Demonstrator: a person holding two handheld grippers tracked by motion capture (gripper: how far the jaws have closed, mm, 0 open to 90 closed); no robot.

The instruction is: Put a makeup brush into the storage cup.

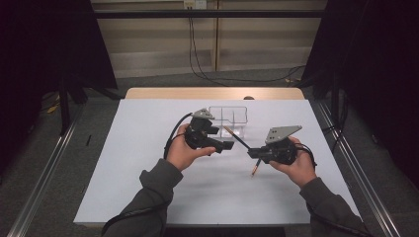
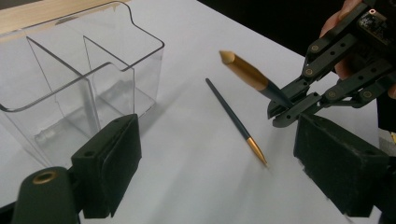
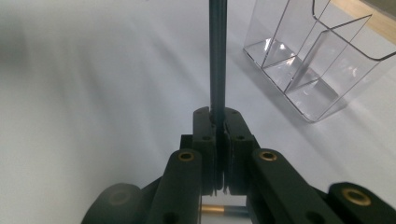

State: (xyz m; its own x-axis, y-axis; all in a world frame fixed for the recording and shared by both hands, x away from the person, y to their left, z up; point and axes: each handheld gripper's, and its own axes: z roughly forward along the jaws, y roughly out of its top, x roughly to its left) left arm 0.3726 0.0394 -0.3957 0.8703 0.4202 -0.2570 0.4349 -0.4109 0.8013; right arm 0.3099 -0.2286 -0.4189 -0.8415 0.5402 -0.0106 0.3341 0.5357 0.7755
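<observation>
In the right gripper (image 1: 253,152), a firm clench on the dark teal shaft of a held pen (image 1: 237,137), jaws pressed together on either side of it in the right gripper view. Raised off the table, with the gold conical end of the shaft up and away from the hand, slanting toward the left gripper (image 1: 228,145) and the clear organizer (image 1: 228,118). Just beneath that clenched right gripper, flat on the white table (image 1: 148,163), a second pen (image 1: 255,169) of the same dark body and gold end, untouched. Seen from the left gripper view, lying diagonally between the two wide black jaws and a little beyond them, gold tip toward the camera, apart from the held one above it. At the left gripper, released: jaws spread wide, nothing between the pads, aimed across the table toward the right gripper. Farther out, past both grippers, standing upright near the table's far edge, the clear plastic organizer with its inner dividers, nothing visible in its compartments, well clear of both pens. Beyond that, a strip of bare wood along the far edge.
</observation>
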